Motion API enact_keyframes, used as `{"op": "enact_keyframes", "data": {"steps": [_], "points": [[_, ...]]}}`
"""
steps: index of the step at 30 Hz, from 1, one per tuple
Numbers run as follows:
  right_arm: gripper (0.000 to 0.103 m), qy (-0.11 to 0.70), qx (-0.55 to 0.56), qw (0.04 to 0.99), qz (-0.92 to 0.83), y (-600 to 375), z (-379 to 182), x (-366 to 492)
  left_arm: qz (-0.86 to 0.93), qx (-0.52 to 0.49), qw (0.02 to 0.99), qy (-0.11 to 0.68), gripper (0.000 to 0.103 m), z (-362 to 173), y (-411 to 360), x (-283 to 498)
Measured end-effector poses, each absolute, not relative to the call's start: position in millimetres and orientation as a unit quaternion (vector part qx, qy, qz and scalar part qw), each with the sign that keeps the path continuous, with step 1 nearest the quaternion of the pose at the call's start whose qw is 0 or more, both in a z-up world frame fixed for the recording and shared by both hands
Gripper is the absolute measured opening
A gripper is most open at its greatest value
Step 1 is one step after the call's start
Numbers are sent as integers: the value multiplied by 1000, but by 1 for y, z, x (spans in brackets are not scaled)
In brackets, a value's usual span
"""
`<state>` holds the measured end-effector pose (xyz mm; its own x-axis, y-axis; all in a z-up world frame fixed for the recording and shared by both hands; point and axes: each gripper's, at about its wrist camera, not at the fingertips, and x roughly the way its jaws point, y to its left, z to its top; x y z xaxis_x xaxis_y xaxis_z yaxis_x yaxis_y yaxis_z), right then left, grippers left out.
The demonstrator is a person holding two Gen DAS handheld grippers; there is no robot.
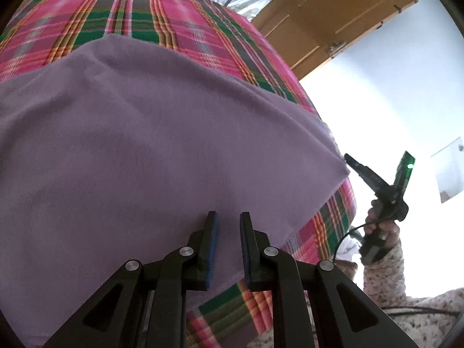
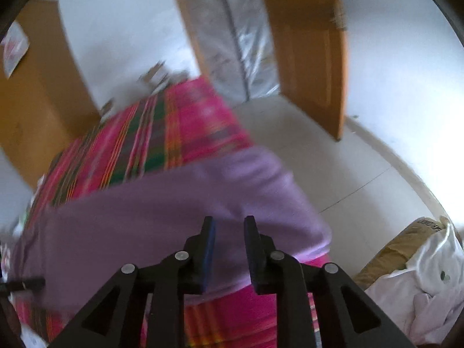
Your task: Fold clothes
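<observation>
Left gripper (image 1: 229, 217) jaws spread, empty; purple cloth (image 1: 145, 145) lies flat ahead of and beneath them on the plaid bed cover (image 1: 174, 20). Right gripper (image 2: 229, 221) jaws likewise spread, above the cloth's near edge

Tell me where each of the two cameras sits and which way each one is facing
Left wrist: sits on the left hand-held gripper, looking down along its open fingers at the purple garment on the plaid bedspread; the person's hand holds the right hand-held gripper beside the bed.
Right wrist: sits on the right hand-held gripper, open, facing the garment, door and floor.
Shared: garment, bedspread, door.
</observation>
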<state>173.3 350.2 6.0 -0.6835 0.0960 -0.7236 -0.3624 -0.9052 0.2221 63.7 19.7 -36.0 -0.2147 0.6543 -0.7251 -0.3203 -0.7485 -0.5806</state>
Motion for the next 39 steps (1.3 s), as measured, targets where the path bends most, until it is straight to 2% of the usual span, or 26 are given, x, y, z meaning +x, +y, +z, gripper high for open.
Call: {"op": "enact_keyframes", "data": {"steps": [5, 6, 18, 23, 24, 26, 31, 39], "points": [[22, 157, -388, 138, 898, 339, 13, 172, 752, -541, 329, -182, 15, -41, 1, 70], [25, 145, -387, 135, 901, 331, 17, 168, 753, -540, 328, -182, 15, -41, -1, 70], [23, 45, -417, -177, 890, 158, 22, 53, 778, -533, 282, -176, 15, -32, -10, -2], [21, 20, -445, -159, 881, 127, 6, 19, 774, -535, 288, -179, 15, -36, -4, -43], [17, 17, -442, -148, 884, 124, 4, 13, 773, -535, 290, -182, 15, -36, -3, -51], [16, 11, -440, -128, 889, 121, 1, 0, 770, -533, 292, -194, 15, -38, -3, -67], [14, 23, -442, -103, 891, 120, 1, -21, 761, -527, 292, -240, 15, -44, -8, -99], [15, 63, -446, -69, 890, 130, 1, -34, 766, -508, 280, -277, 15, -45, -27, -104]]}}
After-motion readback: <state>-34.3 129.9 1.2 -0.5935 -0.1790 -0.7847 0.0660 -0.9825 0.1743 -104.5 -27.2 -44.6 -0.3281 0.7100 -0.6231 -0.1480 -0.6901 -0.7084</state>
